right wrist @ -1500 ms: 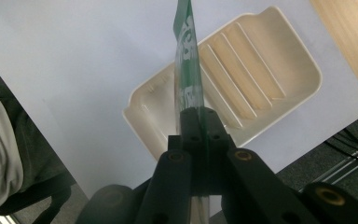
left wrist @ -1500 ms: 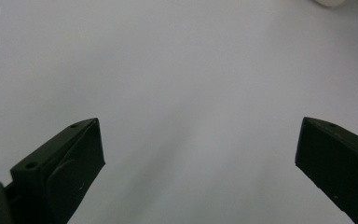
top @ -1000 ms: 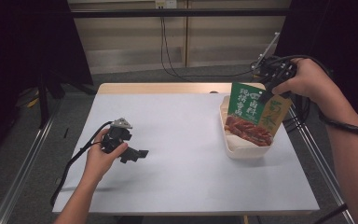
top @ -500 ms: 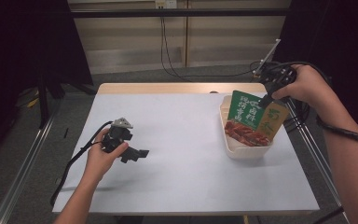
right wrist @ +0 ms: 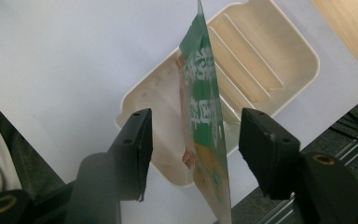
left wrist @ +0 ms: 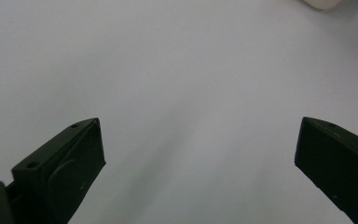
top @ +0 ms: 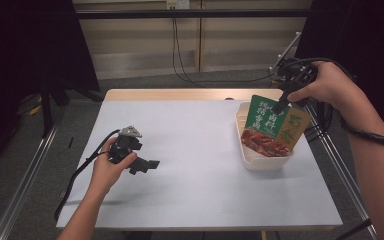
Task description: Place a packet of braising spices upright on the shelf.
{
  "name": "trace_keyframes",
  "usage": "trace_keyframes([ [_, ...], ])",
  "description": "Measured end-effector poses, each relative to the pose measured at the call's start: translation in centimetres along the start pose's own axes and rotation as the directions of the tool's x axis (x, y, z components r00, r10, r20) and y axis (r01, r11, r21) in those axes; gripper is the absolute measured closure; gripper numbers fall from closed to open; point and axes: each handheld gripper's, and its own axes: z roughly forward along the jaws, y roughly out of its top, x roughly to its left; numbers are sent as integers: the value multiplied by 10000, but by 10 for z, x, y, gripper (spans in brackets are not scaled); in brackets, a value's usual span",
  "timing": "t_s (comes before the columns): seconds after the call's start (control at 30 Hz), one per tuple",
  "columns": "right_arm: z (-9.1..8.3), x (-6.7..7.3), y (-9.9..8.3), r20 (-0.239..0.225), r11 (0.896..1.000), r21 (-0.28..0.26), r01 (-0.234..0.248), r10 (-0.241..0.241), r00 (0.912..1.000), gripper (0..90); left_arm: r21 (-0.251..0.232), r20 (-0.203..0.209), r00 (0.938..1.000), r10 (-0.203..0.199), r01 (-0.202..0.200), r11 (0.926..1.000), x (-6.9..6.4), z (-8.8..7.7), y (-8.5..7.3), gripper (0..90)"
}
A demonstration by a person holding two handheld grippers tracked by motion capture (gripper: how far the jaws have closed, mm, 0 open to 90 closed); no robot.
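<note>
A green food packet (top: 272, 125) with a picture of red meat stands on edge in the cream tray (top: 260, 162) at the table's right side and leans to the right. My right gripper (top: 281, 106) is at its top edge. In the right gripper view the packet (right wrist: 203, 93) runs between the jaws of that gripper (right wrist: 193, 140), which have just been opening. Neither pad touches it, and the tray (right wrist: 270, 60) lies below. My left gripper (top: 150, 165) rests on the white table (top: 200, 140) at the left, open (left wrist: 200, 154) over bare tabletop.
The tray sits close to the table's right edge, with a metal rail (top: 330, 165) and cables beyond it. A wooden strip (top: 180, 94) runs along the far edge. A black cable (top: 80, 172) trails from the left gripper off the table's left side.
The packet has tipped from upright to a rightward lean and sunk a little into the tray. The right hand shifted slightly. The left hand has not moved.
</note>
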Motion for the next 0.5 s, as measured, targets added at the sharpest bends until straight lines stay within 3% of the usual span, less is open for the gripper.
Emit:
trace_keyframes([
  [0.23, -11, 6, 7, 55, 9995, 87, -291, 291, 9996, 314, -77, 37, 10000, -32, 32, 10000, -1, -2, 0, 11],
  [0.5, -12, 16, 14, 10, 10000, 41, -38, 38, 10000, 249, -63, -20, 10000, 20, -20, 10000, -1, -4, -1, 11],
])
